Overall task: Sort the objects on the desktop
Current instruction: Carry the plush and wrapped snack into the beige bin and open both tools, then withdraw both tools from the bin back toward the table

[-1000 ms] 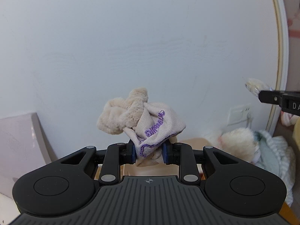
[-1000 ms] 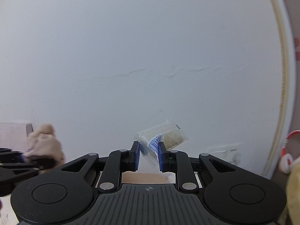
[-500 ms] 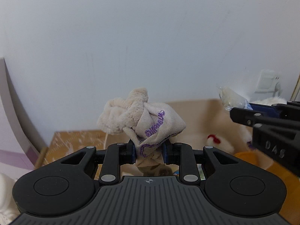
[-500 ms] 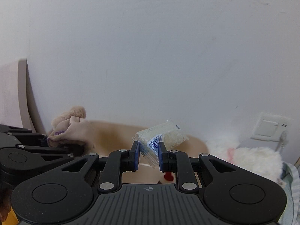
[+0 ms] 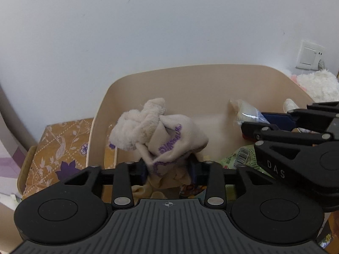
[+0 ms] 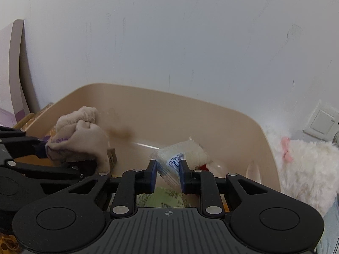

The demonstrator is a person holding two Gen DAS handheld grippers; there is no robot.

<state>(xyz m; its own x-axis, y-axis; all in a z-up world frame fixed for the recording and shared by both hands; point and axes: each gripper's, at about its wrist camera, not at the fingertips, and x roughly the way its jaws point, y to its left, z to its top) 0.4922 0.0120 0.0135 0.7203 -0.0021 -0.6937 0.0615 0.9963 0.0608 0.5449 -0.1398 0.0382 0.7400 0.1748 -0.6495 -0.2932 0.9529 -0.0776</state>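
Note:
A beige sock bundle [image 5: 167, 133] with purple stitching sits between the pads of my left gripper [image 5: 168, 167]. The jaws are opening, and the cloth still fills the gap. My right gripper [image 6: 168, 169] has a clear snack packet [image 6: 182, 154] with a barcode by its sealed edge. Its jaws are opening too, with the packet still upright between the pads. Both grippers hang side by side over a beige plastic bin [image 5: 190, 74]. The right gripper [image 5: 254, 120] shows at the right of the left wrist view. The sock bundle [image 6: 80, 135] appears at the left of the right wrist view.
A green snack wrapper [image 5: 239, 158] and a small red item [image 6: 203, 166] lie in the bin. A white plush toy [image 6: 305, 165] leans against the wall right of it, below a wall switch [image 5: 310, 57]. Left of the bin is an orange patterned cloth [image 5: 59, 148].
Both grippers have come down from facing the bare wall to just over the bin. The left jaws stand visibly wider, and the right ones only slightly. Sock bundle and packet keep their poses.

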